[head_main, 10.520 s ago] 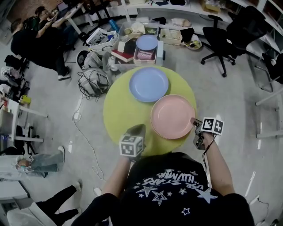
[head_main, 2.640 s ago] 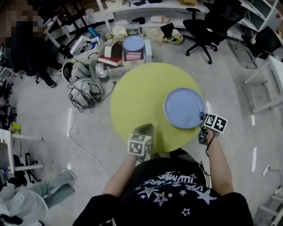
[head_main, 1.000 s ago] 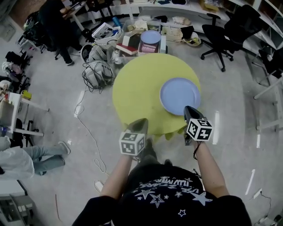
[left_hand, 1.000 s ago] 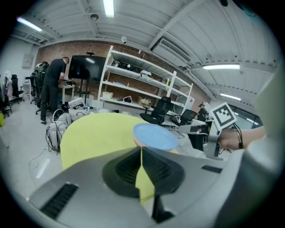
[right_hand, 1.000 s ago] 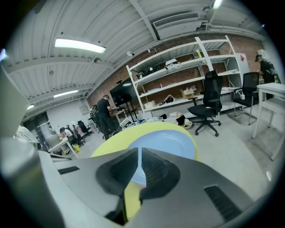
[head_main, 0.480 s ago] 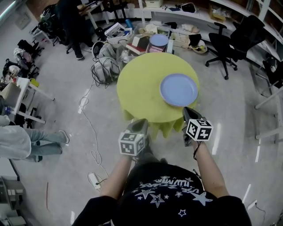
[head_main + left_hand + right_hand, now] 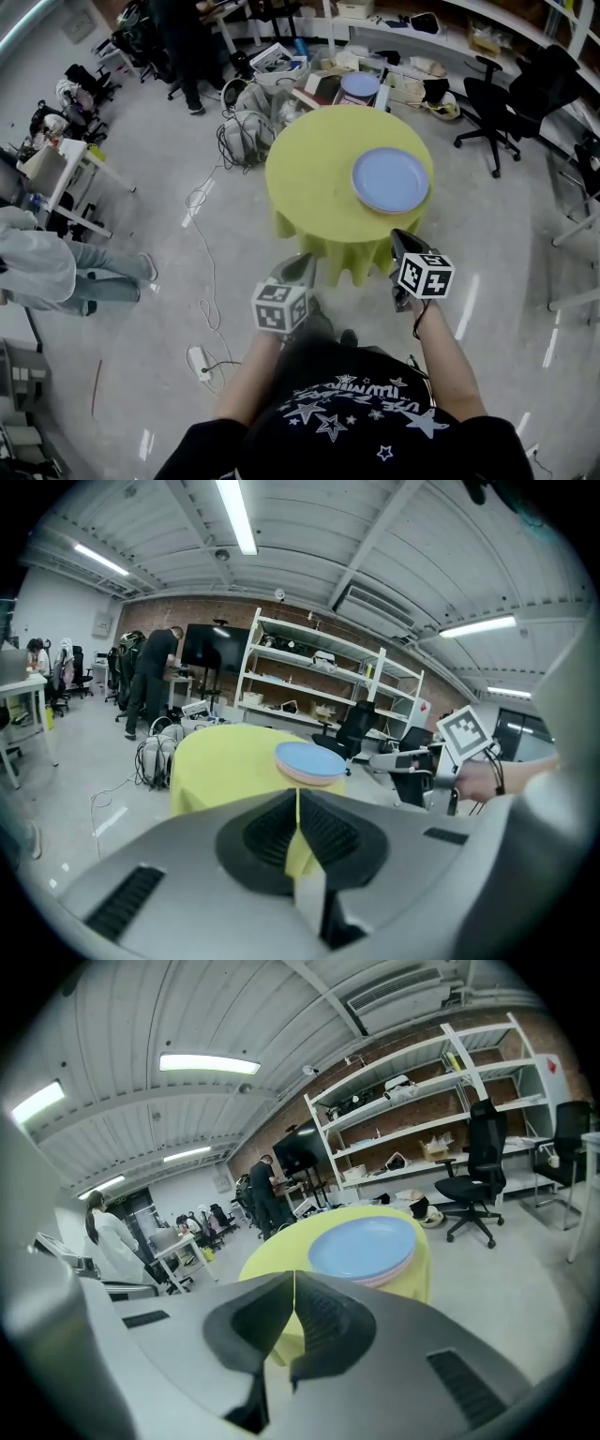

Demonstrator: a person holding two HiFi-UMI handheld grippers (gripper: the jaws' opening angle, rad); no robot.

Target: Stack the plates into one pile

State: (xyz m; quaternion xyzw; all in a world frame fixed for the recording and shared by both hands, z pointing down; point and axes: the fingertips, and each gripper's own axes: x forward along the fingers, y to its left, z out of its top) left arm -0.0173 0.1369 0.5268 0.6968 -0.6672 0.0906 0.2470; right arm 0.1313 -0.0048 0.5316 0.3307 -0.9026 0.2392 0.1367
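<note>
— Where are the plates sitting?
— The blue plate [image 7: 390,179] is lying on top of the pink plate [image 7: 391,1275], making one pile; it is resting toward the right edge of the yellow table [image 7: 305,178] in the head view.
— And the grippers?
— The left gripper [image 7: 302,262] is pointing toward the table, its jaws pressing together on nothing; the right gripper [image 7: 400,237] is doing likewise, jaws closed and empty; both are hanging over the floor, clear of the table.
</note>
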